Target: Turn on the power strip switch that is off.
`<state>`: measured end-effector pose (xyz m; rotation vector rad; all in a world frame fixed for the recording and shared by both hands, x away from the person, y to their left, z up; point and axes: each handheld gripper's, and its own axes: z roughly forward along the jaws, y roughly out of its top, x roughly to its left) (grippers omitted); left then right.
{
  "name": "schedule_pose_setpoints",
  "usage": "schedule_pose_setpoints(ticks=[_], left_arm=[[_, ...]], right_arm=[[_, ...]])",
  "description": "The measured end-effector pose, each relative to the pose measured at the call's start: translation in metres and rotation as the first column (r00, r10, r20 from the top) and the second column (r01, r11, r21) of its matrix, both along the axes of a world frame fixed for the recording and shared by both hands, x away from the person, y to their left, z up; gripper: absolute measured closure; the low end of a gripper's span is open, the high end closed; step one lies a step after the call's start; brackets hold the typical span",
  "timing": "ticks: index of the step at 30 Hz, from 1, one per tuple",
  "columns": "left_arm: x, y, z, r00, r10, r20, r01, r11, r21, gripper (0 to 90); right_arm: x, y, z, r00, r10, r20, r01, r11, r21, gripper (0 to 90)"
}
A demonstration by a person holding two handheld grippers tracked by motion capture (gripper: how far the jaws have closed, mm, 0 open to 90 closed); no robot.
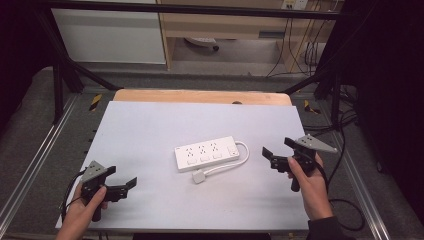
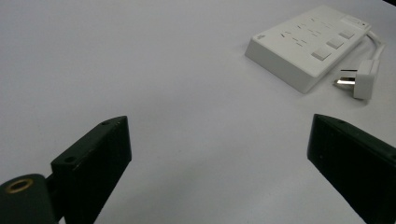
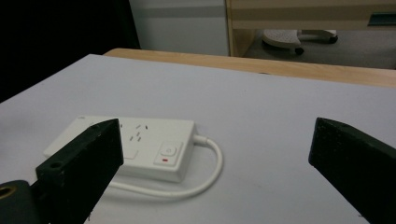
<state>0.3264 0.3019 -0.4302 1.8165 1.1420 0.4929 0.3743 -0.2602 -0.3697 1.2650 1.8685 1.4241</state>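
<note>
Power strip [image 1: 207, 153] lies mid-surface w/ long axis left-right, nearer right tool [image 1: 277, 149] than left tool [image 1: 124, 186]; both tools' jaws apart, empty.

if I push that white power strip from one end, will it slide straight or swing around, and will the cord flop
The power strip looks like a rigid, flat plastic block lying on the smooth white table, so it would probably slide easily, not tip. Pushed at one end, it would likely pivot. Its cord loops round to the plug lying loose beside it, so that would probably drag and flop.
</note>
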Motion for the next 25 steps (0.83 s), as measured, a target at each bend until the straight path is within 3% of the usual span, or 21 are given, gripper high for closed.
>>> schedule_pose_setpoints(ticks=[10,13,19,22,25], left_arm=[[0.0,0.0,-0.001,1.0,0.003,-0.005,-0.003,1.0,0.002,6.4],[0.0,0.0,-0.001,1.0,0.0,-0.004,0.0,1.0,0.001,6.5],[0.0,0.0,0.0,1.0,-0.001,0.0,0.001,1.0,0.002,6.4],[-0.001,0.0,0.0,1.0,-0.002,0.0,0.002,1.0,0.004,6.5],[0.0,-0.001,0.0,1.0,-0.006,0.0,0.006,1.0,0.006,6.5]], right_arm=[[-0.014,-0.025,-0.046,0.9962,-0.058,-0.065,0.055,0.998,-0.044,4.7],[-0.017,-0.028,-0.058,0.9943,-0.077,-0.075,0.074,0.997,-0.035,5.3],[-0.02,-0.026,-0.073,0.9891,-0.083,-0.122,0.074,0.994,-0.081,5.0],[-0.02,-0.019,-0.082,0.9834,-0.07,-0.167,0.05,0.991,-0.122,4.4],[-0.015,-0.012,-0.091,0.9704,-0.068,-0.232,0.028,0.985,-0.173,3.8]])
